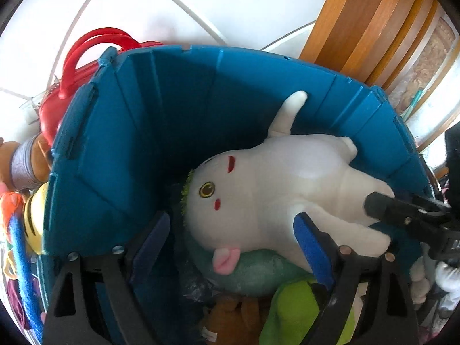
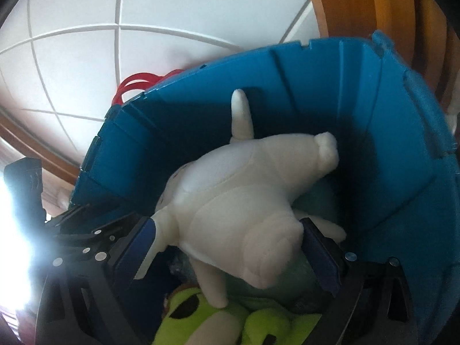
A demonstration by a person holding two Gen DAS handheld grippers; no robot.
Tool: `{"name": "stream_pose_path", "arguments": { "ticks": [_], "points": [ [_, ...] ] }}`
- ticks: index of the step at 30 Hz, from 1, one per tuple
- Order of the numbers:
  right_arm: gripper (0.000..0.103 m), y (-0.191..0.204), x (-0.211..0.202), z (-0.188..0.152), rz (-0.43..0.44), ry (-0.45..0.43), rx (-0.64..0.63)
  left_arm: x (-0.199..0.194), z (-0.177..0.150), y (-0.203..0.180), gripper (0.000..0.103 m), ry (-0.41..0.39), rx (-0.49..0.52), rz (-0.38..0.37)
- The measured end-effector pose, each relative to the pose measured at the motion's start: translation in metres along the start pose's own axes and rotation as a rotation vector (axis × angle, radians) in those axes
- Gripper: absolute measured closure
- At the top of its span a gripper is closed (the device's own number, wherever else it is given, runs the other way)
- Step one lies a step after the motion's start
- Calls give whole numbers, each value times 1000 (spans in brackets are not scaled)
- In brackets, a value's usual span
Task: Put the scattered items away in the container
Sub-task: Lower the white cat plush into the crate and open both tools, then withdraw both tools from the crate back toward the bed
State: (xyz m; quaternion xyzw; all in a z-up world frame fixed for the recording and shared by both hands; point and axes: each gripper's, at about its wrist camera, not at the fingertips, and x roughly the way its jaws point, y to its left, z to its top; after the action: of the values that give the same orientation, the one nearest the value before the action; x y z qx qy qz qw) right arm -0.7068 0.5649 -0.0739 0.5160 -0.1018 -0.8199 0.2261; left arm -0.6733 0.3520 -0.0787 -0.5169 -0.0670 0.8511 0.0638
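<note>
A white plush animal (image 1: 273,172) lies on its side inside the blue container (image 1: 129,129), on top of other soft toys. My left gripper (image 1: 233,221) is open. The plush's head sits between its blue pads, and the left pad stands clear of it. In the right wrist view the plush's rear and legs (image 2: 230,187) lie between the blue pads of my right gripper (image 2: 227,224), which is spread wide inside the container (image 2: 373,115). The plush rests on the pile. One of the right gripper's fingers (image 1: 382,204) shows black against the plush's leg.
Under the white plush lie a teal plush (image 1: 258,270), a green one (image 2: 187,316) and a brown one (image 1: 230,316). A red bag (image 1: 80,66) stands behind the container. More toys (image 1: 31,221) lie outside on the left. Wooden furniture (image 1: 359,28) rises at the back right over white floor tiles (image 1: 172,5).
</note>
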Motion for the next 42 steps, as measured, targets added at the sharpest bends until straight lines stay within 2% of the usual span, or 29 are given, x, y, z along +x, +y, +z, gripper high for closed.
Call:
{"name": "stream_pose_path", "arguments": {
  "ticks": [3, 8, 14, 20, 27, 34, 37, 42],
  "points": [
    [3, 7, -10, 0, -63, -19, -50, -5, -3, 2, 14, -4, 8, 14],
    [1, 26, -26, -8, -111, -36, -116, -19, -7, -1, 14, -21, 21, 30],
    [1, 49, -58, -29, -165, -82, -172, -55, -29, -12, 14, -71, 50, 84],
    [1, 74, -94, -68, -224, -130, -233, -106, -68, -26, 14, -147, 86, 129],
    [1, 100, -140, -139, -255, -217, -301, -166, -131, -32, 14, -267, 114, 159],
    [1, 124, -183, -219, -245, -391, -354, -221, -211, -36, 14, -435, 96, 129],
    [1, 132, -199, -256, -242, -524, -375, -233, -244, -37, 14, -487, 79, 126],
    [1, 142, -221, -317, -247, -772, -373, -245, -288, -33, 14, -542, 25, 166]
  ]
}}
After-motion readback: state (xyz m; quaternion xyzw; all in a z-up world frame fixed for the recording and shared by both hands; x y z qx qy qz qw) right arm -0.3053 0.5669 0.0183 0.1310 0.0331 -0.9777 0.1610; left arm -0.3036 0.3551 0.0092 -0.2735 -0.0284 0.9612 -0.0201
